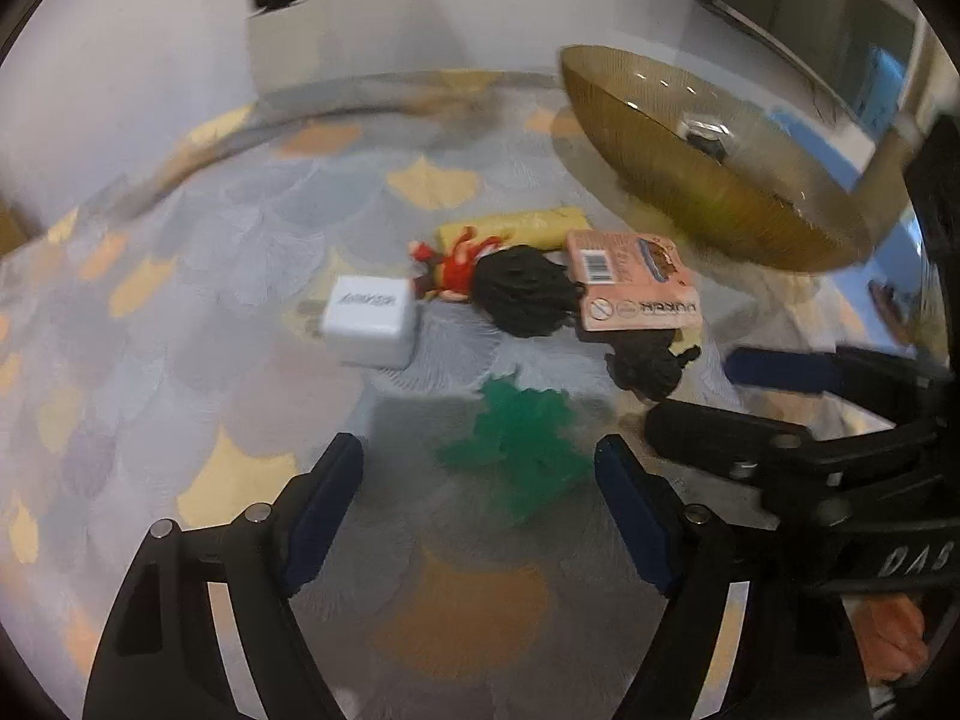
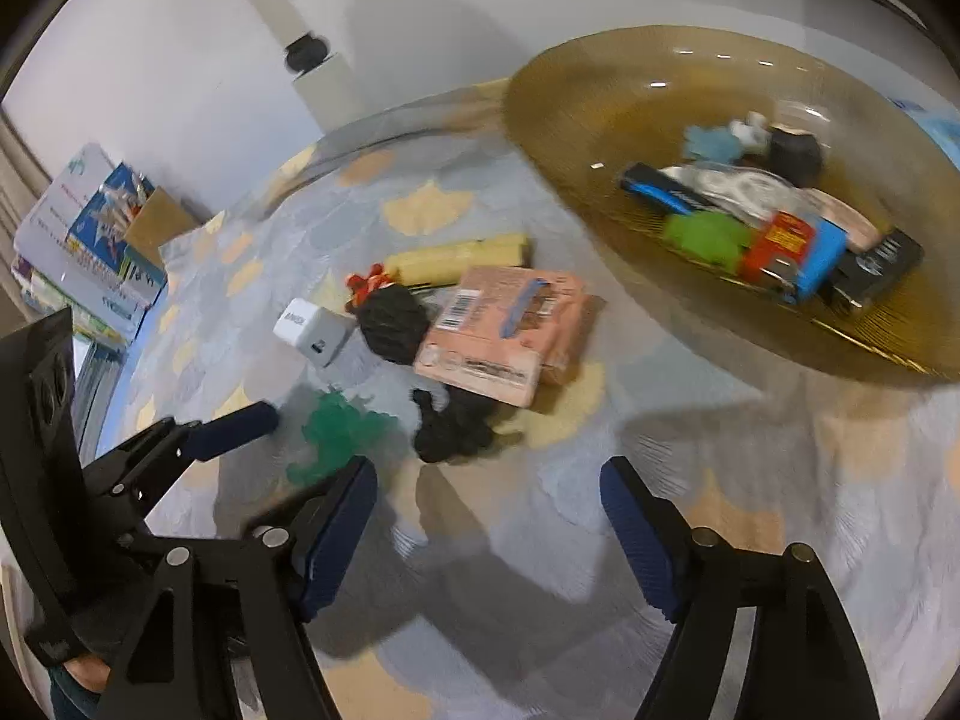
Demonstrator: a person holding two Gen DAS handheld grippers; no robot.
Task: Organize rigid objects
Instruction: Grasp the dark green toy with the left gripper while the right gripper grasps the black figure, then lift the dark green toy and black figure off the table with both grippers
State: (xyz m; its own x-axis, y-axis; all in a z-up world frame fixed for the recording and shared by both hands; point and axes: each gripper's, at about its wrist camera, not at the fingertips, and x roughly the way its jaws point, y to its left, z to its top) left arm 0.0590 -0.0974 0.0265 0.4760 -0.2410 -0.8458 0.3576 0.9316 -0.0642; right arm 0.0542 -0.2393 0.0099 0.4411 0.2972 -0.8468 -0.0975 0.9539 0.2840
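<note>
Left tongs (image 1: 480, 510): held spread above the desk, nothing between the blue pads; the green toy is seen just beyond the gap.
Right tongs (image 2: 489, 531): held spread as well, nothing gripped; only bare cloth is framed between the pads.
Desk (image 1: 198, 276): covered by a cloth patterned with grey and yellow scales.
Green toy (image 1: 516, 450): laid on the cloth at the near edge of the cluster, blurred.
White charger (image 1: 369, 321): set left of the cluster, a printed brand name on its top face.
Pink box (image 1: 636, 282): laid at the right of the cluster, barcode up, resting partly on a black fuzzy object (image 1: 522, 294).
Yellow bar (image 1: 516, 228): placed at the far side of the cluster, a small red figure (image 1: 456, 264) just beside it.
Amber glass bowl (image 2: 576, 120): seen far right, well apart from the cluster; several small items are already gathered inside it.
Books (image 2: 84, 240): stacked at the far left by the wall.
</note>
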